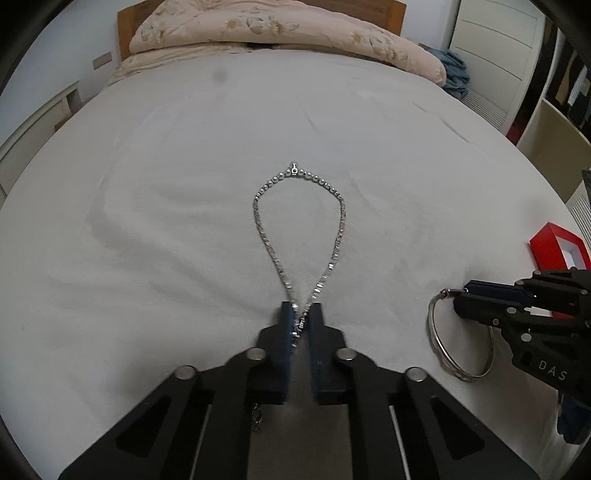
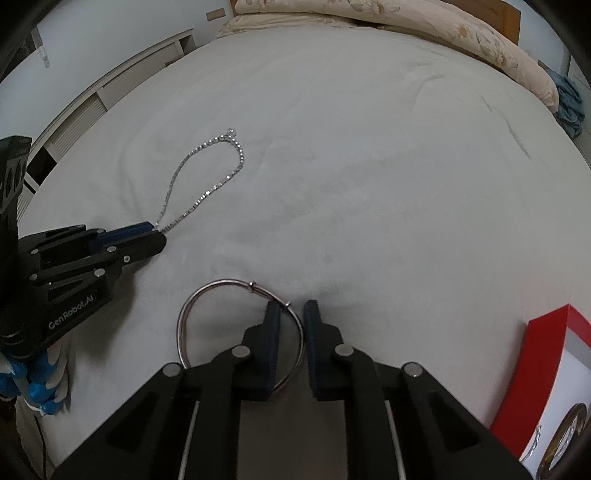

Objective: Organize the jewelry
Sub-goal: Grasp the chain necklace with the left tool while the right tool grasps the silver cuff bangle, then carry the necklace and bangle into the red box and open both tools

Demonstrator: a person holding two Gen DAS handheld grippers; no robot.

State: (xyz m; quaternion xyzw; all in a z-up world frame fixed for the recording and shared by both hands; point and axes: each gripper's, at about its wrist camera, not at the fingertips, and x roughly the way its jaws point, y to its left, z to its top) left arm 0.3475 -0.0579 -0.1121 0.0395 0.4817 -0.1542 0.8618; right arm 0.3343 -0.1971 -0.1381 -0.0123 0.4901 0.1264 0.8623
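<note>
A silver beaded necklace (image 1: pixel 301 225) lies in a loop on the white bed (image 1: pixel 184 147). My left gripper (image 1: pixel 302 314) is shut on the necklace's two near strands; its clasp end hangs below the fingers. The necklace also shows in the right wrist view (image 2: pixel 207 177), with the left gripper (image 2: pixel 157 236) at its end. A silver bangle (image 2: pixel 236 325) lies on the bed. My right gripper (image 2: pixel 291 310) straddles the bangle's right side, with its jaws slightly apart. In the left wrist view the bangle (image 1: pixel 439 343) sits at the right gripper's (image 1: pixel 461 295) tip.
A red jewelry box (image 2: pixel 546 373) with a white lining stands at the right, also in the left wrist view (image 1: pixel 557 247). A beige floral duvet (image 1: pixel 280 33) lies at the headboard. A blue cloth (image 1: pixel 456 74) lies beside the bed.
</note>
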